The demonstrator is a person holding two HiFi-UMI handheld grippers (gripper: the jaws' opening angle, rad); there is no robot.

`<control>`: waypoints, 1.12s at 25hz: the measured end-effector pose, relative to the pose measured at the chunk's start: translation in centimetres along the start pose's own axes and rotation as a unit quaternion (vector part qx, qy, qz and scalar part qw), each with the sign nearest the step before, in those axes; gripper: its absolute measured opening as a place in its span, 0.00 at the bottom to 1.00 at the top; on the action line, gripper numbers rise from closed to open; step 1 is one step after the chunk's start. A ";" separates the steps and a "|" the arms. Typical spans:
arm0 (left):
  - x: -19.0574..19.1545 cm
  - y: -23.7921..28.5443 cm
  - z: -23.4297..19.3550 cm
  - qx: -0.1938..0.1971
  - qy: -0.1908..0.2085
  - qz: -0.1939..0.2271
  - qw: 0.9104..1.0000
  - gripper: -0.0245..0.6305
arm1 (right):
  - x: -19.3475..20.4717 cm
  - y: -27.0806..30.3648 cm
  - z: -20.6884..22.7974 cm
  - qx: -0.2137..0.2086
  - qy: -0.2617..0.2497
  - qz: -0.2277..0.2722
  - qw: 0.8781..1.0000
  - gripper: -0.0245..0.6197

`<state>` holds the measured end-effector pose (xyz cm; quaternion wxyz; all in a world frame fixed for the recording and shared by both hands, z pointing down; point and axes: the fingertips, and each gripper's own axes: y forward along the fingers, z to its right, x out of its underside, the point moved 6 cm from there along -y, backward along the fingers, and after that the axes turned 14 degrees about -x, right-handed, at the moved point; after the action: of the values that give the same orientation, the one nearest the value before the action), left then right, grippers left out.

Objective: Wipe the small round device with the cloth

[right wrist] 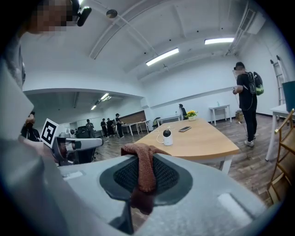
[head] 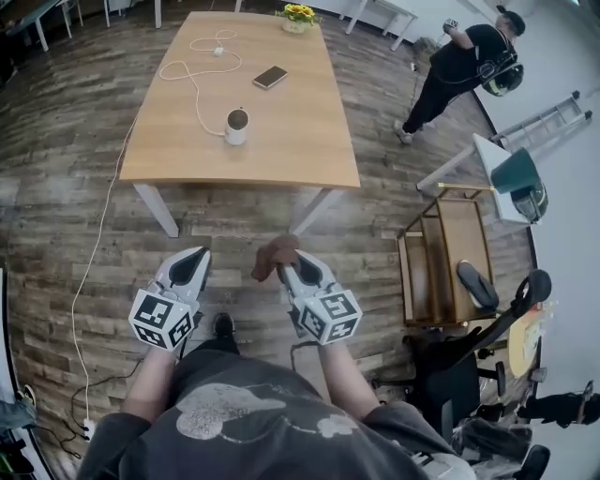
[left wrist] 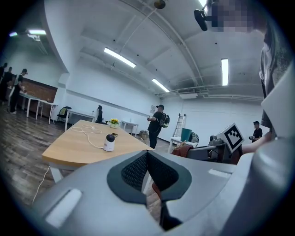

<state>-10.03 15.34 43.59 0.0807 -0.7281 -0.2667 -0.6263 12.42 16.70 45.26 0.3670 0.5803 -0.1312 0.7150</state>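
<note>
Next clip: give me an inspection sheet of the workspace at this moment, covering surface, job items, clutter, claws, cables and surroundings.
Surface: wooden table, ahead of the person, both claws short of it.
Job's things: small round device upright on the table; brown cloth held off the table.
Clutter: phone and yellow flowers toward the table's far end.
Grippers: left claw shut, nothing in it; right claw shut on the brown cloth.
Cables: white cable loops over the table from the device and drops off the left edge to the floor.
Surroundings: a person standing beyond the table; wooden cart to the right.
</note>
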 end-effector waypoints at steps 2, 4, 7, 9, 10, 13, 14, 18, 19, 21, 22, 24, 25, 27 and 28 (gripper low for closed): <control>-0.6 1.1 -1.3 0.005 0.000 -0.004 1.000 0.06 | -0.7 1.5 0.4 0.002 0.000 -0.002 1.000 0.12; -1.2 2.0 -2.4 0.012 0.004 -0.007 1.000 0.06 | -1.5 3.1 0.5 0.003 -0.001 -0.002 1.000 0.12; -2.0 3.2 -4.2 0.018 0.010 -0.006 1.000 0.06 | -2.0 5.3 0.5 0.003 0.002 -0.002 1.000 0.12; -2.3 3.7 -5.1 0.018 0.008 -0.004 1.000 0.06 | -2.1 6.3 0.6 0.003 0.003 -0.005 1.000 0.12; -2.4 3.9 -5.4 0.018 0.006 -0.004 1.000 0.06 | -2.2 6.6 0.7 0.003 0.003 -0.008 1.000 0.12; -2.3 4.7 -5.8 0.025 0.003 -0.009 1.000 0.06 | -2.3 7.0 1.4 0.007 0.004 -0.012 1.000 0.12; -2.3 5.0 -5.9 0.028 0.003 -0.010 1.000 0.06 | -2.3 7.2 1.7 0.009 0.005 -0.013 1.000 0.12; -2.3 6.0 -6.4 0.027 0.001 -0.008 1.000 0.06 | -1.9 8.3 2.8 0.012 0.016 -0.011 1.000 0.12; -2.3 6.3 -6.6 0.024 0.000 -0.008 1.000 0.06 | -1.9 8.8 3.1 0.010 0.017 -0.010 1.000 0.12; -2.3 7.0 -7.1 0.016 -0.002 -0.007 1.000 0.06 | -2.2 9.8 3.8 0.001 0.015 -0.011 1.000 0.12; -2.4 7.4 -7.3 0.013 -0.001 -0.006 1.000 0.06 | -2.4 10.3 4.3 -0.004 0.013 -0.011 1.000 0.12; -2.6 8.3 -7.8 0.005 0.000 -0.004 1.000 0.06 | -3.1 11.3 5.4 -0.012 0.010 -0.008 1.000 0.12; -2.8 8.9 -8.0 0.000 -0.001 -0.003 1.000 0.06 | -3.6 11.8 5.9 -0.016 0.010 -0.006 1.000 0.12; -3.3 10.1 -8.5 -0.007 -0.002 -0.003 1.000 0.06 | -4.7 13.0 7.1 -0.025 0.007 -0.002 1.000 0.12; -3.6 10.9 -8.8 -0.010 -0.002 -0.003 1.000 0.06 | -5.3 13.8 7.7 -0.030 0.006 -0.001 1.000 0.12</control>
<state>-12.62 1.11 44.29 0.0709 -0.7291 -0.2631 -0.6279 9.02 0.39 45.88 0.3857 0.5649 -0.1505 0.7138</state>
